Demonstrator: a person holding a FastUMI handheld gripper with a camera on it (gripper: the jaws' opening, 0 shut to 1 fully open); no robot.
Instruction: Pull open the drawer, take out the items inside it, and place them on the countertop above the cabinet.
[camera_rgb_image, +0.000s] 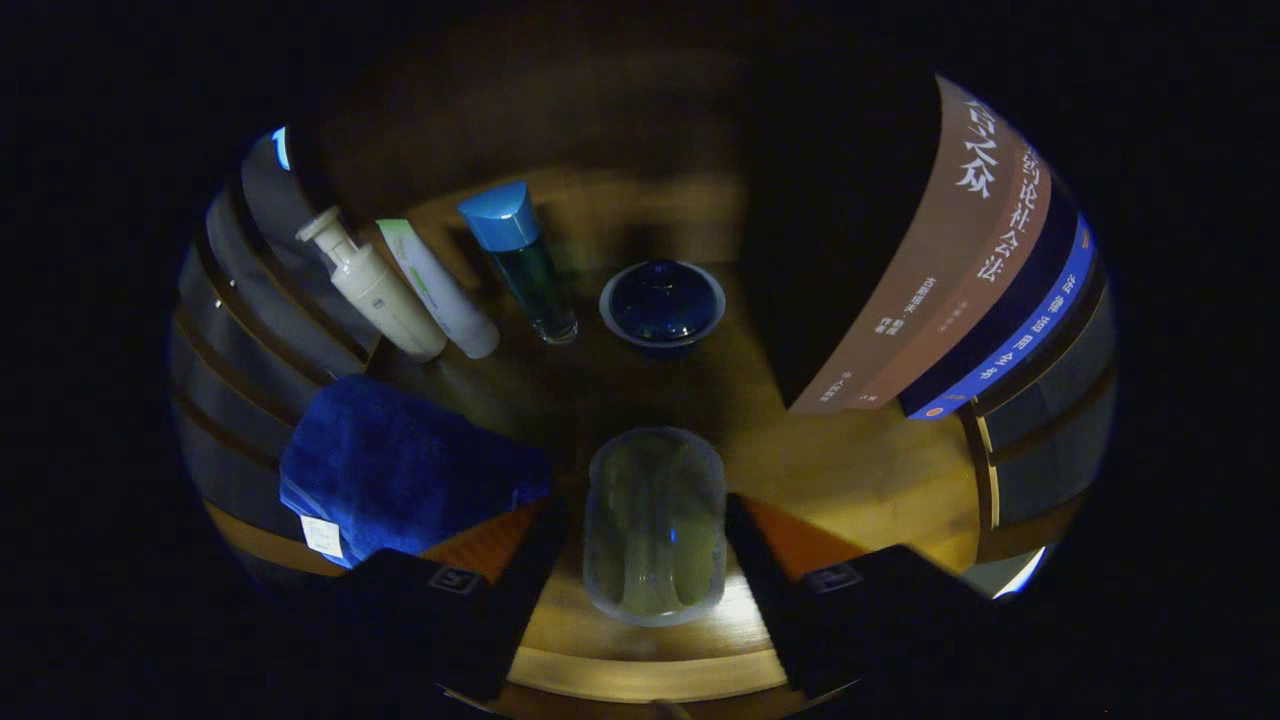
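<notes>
Between my tool's (655, 560) two fingers a clear plastic container (655, 525) is sitting, lower centre of the frame, its rounded walls filling the gap. Both fingers are lying close against its sides, so the tool is looking narrowed around it, though in this dim light I cannot tell whether they are actually pressing on it. Whether the container is resting on the wooden surface (860, 470) or hanging above it, I cannot tell either.

Just left of the left finger, a folded blue towel (400, 470) is lying on the wood, a small white tag showing at its near corner.

Beyond the fingers, toward the upper middle of the frame, a small dark blue bowl (662, 305) with a pale rim is standing on the wood. Left of it a tall bottle with a blue cap (520, 265) is standing, and further left a white tube (440, 290) and a cream pump bottle (372, 285) are standing side by side, close to touching, in the upper left.

On the right, a few books (960, 270) are standing upright together, spines facing me: a brown one nearest the bowl, then a darker one, then a blue one.

Pale panels with dark strips (250, 320) are curving along the left side of the frame, behind the towel and bottles.
</notes>
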